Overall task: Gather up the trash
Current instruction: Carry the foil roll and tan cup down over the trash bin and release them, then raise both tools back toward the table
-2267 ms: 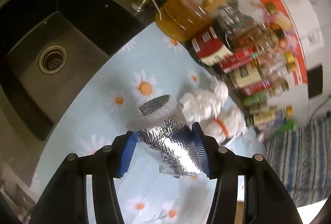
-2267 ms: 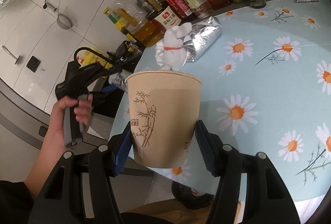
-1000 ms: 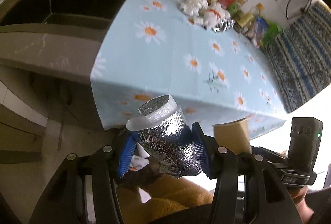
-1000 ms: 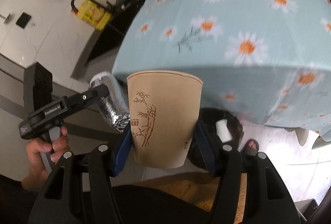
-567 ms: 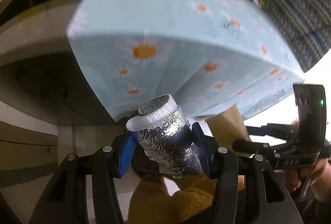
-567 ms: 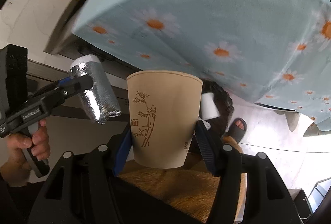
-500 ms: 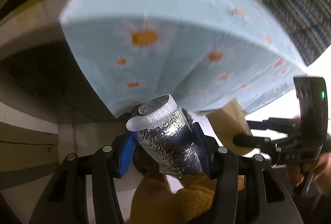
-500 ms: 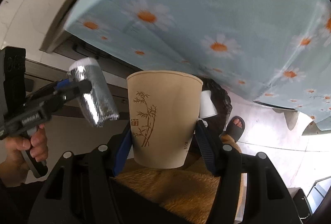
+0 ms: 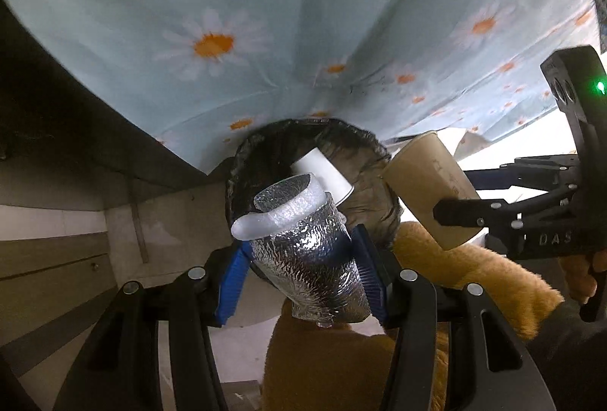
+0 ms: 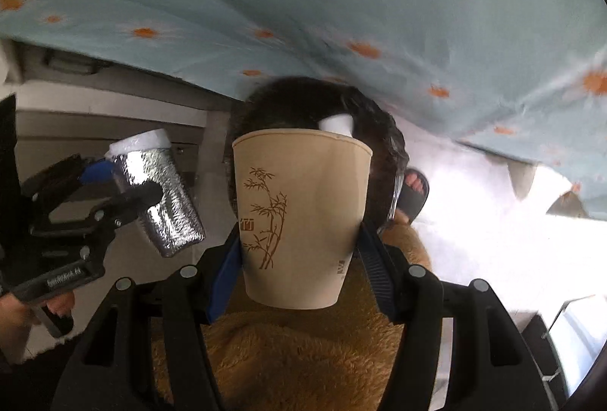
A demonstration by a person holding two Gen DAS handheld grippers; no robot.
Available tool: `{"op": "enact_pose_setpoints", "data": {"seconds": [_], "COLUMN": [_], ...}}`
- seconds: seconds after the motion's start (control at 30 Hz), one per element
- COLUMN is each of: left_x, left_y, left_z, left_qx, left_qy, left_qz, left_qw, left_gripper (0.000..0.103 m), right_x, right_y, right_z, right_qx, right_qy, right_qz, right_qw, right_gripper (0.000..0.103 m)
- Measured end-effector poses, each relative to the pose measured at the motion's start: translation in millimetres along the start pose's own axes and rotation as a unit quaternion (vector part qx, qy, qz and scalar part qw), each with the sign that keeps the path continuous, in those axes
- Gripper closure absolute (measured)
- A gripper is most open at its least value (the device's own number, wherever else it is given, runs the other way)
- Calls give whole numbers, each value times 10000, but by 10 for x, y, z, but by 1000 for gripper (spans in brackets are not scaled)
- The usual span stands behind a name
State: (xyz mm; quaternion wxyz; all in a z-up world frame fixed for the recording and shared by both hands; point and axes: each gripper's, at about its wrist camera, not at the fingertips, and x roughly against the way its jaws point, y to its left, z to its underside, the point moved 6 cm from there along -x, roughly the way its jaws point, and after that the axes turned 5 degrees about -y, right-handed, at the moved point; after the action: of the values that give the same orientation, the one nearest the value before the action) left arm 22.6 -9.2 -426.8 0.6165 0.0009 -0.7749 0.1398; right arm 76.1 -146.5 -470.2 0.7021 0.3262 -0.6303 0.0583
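Note:
My left gripper (image 9: 303, 270) is shut on a silver foil-covered foam roll (image 9: 307, 251), held just above a black-lined trash bin (image 9: 261, 160) on the floor. A white cup (image 9: 322, 172) lies inside the bin. In the right wrist view my right gripper (image 10: 299, 259) is shut on a tan paper cup (image 10: 299, 214) printed with bamboo, upright over the same bin (image 10: 383, 130). The foil roll (image 10: 163, 198) and left gripper (image 10: 125, 195) show at the left there. The paper cup (image 9: 428, 187) and right gripper (image 9: 459, 198) appear at the right in the left wrist view.
A light-blue daisy tablecloth (image 9: 265, 13) hangs down just behind the bin. Grey cabinet fronts (image 9: 49, 221) stand to the left. Orange fleece-clad legs (image 10: 288, 354) lie below both grippers, and a foot in a dark sandal (image 10: 413, 191) rests beside the bin.
Both grippers have dropped from tabletop height to just over the bin, still gripping the foil roll and the paper cup. The tablecloth now fills the upper views.

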Motion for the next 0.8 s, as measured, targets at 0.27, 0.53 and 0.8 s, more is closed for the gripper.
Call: {"op": "enact_pose_setpoints", "data": {"seconds": [0.27,0.53,0.8], "left_x": [-237,-206,-166], "left_y": [28,40,121], "left_z": [33,-53,-60], "left_qx": [242,269,454], "left_qy": [230,194,194], "left_qz": [51,-39,-181], "left_qw": [9994,9994,9986], "left_gripper": [50,43,28], "right_x": [-213,-175,-102], "right_y": [-156,-157,-234], "right_z": [-26,-80,-113], "right_qx": [-576,-695,-1032], "right_qy": [74,31,-75], "right_qz": [-174,-189,-317], "right_qw": [9982,9974,9941], "right_gripper": [43,41,27]}}
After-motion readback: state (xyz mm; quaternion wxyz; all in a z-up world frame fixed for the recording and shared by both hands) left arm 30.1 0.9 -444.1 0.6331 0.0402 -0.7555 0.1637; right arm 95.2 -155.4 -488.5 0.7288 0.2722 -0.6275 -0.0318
